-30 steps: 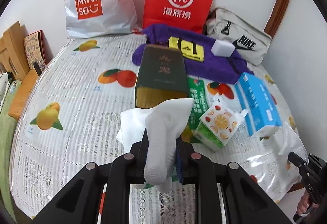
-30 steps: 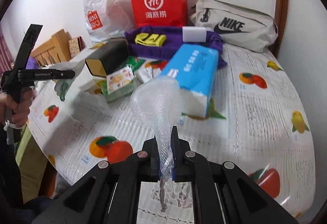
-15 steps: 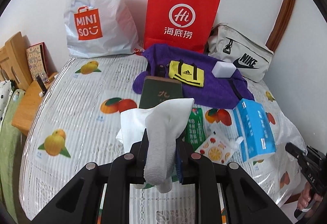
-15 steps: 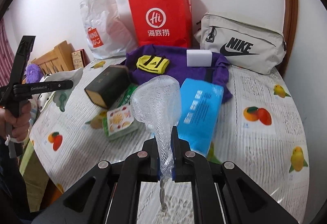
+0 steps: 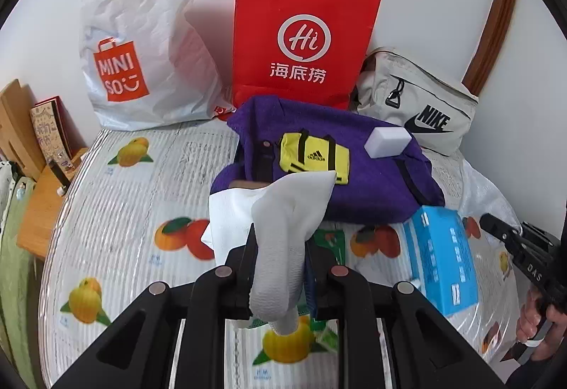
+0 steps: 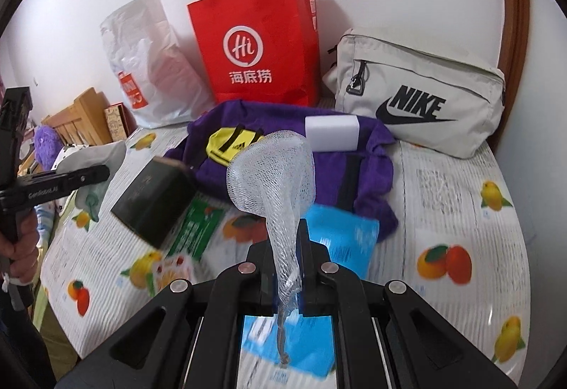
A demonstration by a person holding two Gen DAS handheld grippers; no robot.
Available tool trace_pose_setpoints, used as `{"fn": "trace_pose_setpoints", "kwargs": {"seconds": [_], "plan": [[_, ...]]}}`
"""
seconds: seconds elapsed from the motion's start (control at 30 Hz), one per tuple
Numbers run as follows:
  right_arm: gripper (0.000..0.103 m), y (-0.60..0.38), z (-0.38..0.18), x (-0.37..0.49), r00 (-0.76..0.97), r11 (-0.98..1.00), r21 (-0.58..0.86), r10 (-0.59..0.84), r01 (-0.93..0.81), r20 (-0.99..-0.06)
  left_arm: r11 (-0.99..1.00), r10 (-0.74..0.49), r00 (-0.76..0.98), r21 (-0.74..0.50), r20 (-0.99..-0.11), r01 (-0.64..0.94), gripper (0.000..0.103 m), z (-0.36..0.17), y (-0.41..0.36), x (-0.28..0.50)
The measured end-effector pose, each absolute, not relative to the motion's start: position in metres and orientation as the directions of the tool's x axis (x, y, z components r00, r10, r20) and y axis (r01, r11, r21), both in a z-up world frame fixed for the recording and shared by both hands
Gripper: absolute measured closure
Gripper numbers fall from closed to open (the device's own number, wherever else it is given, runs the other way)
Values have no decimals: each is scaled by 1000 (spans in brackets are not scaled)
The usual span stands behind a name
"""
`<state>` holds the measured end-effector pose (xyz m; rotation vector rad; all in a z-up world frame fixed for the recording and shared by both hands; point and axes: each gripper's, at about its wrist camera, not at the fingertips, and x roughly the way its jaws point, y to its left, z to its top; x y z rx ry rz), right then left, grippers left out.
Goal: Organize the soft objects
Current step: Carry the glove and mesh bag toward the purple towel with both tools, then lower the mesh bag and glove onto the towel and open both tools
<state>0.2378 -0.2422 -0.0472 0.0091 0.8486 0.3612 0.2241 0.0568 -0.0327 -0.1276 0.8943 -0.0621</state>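
The left tool (image 5: 278,268) pinches a white sock (image 5: 287,233) between its two fingers; the sock stands up out of the grip, its toe flopped toward the purple garment (image 5: 372,183), and its cuff hangs below the fingers. The right tool (image 6: 287,268) is pressed together on a thin white mesh net (image 6: 273,172), whose bulbous upper part rises above the fingers while a twisted tail dangles beneath them.

The purple garment serves as the landmark on the bench (image 5: 117,211), which wears a fruit-printed plastic cover. On the garment lie a yellow Adidas pouch (image 5: 315,155) and, to the pouch's right, a white sponge block (image 5: 388,140). Behind the garment a red paper bag (image 5: 304,41) stands upright against the wall; left of that leans a white Miniso plastic bag (image 5: 141,52), and right of it rests a beige Nike waist bag (image 5: 418,105). In front of the garment, on its right, a blue tissue pack (image 5: 443,261) lies on the cover. In the right wrist view a dark box (image 6: 156,201) sits at the garment's front left, overlapping a green packet (image 6: 195,229). White cloth (image 5: 226,222) shows just behind the sock in the left wrist view.
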Motion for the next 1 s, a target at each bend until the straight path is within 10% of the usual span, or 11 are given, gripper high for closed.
{"fn": "trace_pose_setpoints", "kwargs": {"seconds": [1.0], "plan": [[91, -226, -113, 391, 454, 957, 133, 242, -258, -858, 989, -118, 569, -147, -814, -5, 84, -62, 57, 348]]}}
